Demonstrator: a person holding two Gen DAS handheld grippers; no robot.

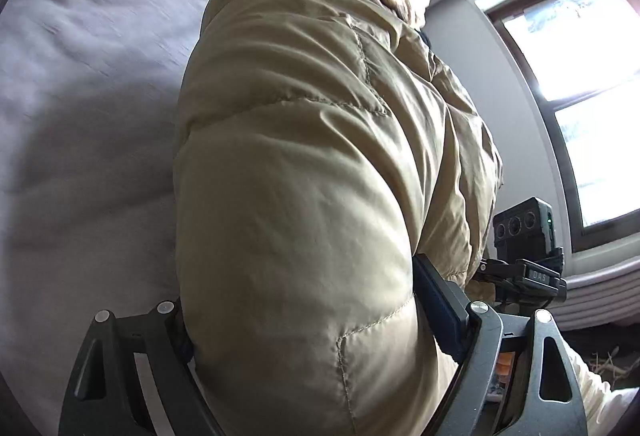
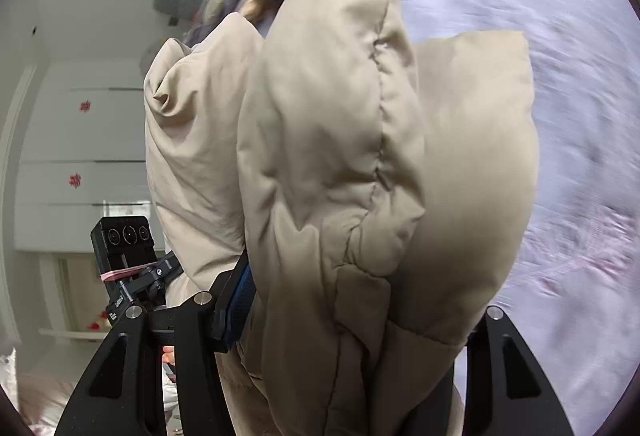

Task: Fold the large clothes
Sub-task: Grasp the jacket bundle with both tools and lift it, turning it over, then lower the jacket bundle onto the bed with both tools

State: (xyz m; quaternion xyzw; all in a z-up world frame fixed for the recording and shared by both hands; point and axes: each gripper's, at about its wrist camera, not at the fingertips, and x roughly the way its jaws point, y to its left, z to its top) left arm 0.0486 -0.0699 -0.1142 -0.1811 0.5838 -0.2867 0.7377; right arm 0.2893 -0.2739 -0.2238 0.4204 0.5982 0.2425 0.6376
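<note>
Grey bedsheet (image 1: 80,96) underneath, beige puffer coat (image 1: 304,156) lifted off it mid-fold, nowhere near flat or stacked yet. Left gripper (image 1: 304,316) clamped on a puffy edge, right gripper (image 2: 352,316) clenched on another bunch.

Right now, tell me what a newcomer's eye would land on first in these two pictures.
A puffy tan quilted down jacket fills the middle of both views, bunched between each pair of tongs: the left tongs and the right tongs are both clamped on it. Behind lies a pale lavender bedsheet, and a bright window glares at the left view's right edge.
</note>
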